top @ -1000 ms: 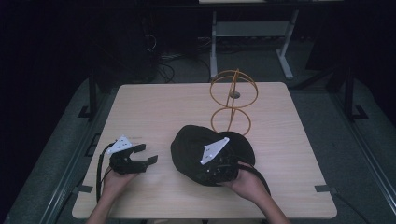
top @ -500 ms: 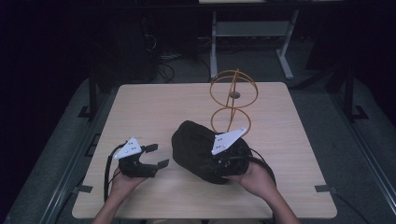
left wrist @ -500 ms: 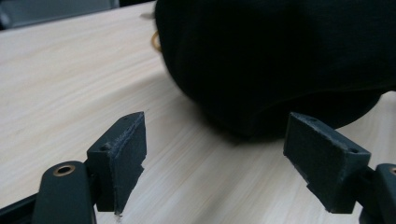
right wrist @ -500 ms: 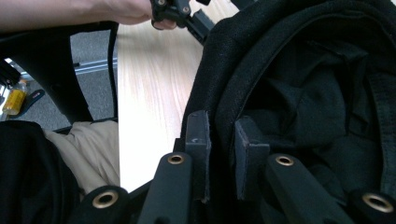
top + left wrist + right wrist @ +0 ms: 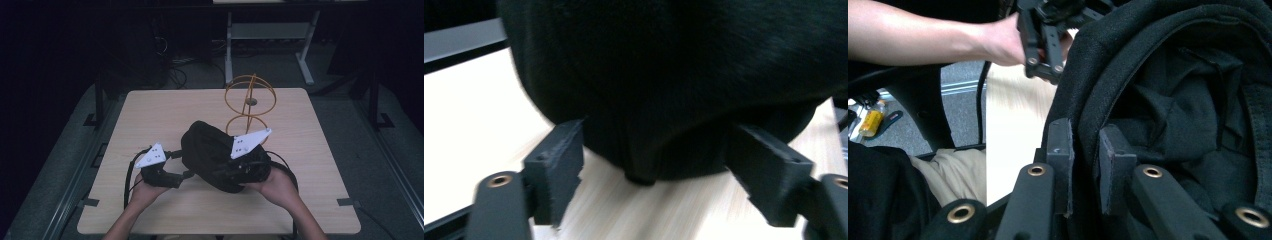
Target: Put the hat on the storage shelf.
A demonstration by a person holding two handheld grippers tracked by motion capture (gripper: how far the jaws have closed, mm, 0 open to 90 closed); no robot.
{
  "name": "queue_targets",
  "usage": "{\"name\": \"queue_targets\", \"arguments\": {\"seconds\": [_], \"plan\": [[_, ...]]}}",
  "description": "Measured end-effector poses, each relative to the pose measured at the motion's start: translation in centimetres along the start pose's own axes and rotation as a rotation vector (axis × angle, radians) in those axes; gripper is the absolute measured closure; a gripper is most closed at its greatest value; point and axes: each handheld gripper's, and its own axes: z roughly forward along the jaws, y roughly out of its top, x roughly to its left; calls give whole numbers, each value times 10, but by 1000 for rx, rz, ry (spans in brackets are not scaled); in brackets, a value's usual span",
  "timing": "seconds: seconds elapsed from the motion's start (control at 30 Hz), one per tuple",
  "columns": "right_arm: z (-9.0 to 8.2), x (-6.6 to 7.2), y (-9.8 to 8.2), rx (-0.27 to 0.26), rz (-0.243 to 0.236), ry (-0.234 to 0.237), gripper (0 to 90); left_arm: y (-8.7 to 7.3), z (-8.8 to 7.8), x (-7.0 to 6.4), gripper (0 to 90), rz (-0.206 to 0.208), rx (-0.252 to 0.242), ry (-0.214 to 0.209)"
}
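Note:
A black cloth hat (image 5: 210, 150) lies mid-table, tipped up on its near right side. My right gripper (image 5: 229, 172) is shut on the hat's rim; in the right gripper view the pads (image 5: 1083, 137) pinch the fabric edge (image 5: 1088, 115), and the hat's inside (image 5: 1188, 110) faces the camera. My left gripper (image 5: 182, 164) is at the hat's left side. Its jaws (image 5: 659, 150) have just been closing a little but still stand wide. The hat's rounded crown (image 5: 664, 75) bulges between their tips, and neither pad presses on it. The left gripper (image 5: 1048, 30) also shows in the right gripper view.
An orange wire stand (image 5: 248, 102) of two hoops on a post stands just behind the hat. The light wood table (image 5: 165, 110) has bare room at the left and back. Dark floor, cables and a white desk frame (image 5: 270, 35) lie beyond.
The left gripper has moved right and up to the hat's side. The right gripper has risen, and the hat's near edge has tipped up with it.

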Motion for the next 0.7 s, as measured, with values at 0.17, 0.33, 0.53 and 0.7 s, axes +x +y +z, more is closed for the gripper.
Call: {"name": "queue_targets", "arguments": {"seconds": [0.17,0.33,0.53,0.7], "plan": [[-3,1,5,-6,-10,8,783,7,7,1,351,22,-14,-7],[-5,1,7,-15,-10,6,787,12,12,1,691,25,-20,-17],[-11,0,4,-44,1,11,787,18,8,3,862,19,-42,-24],[-14,-1,3,-65,16,17,786,27,0,2,871,30,-43,-15]]}}
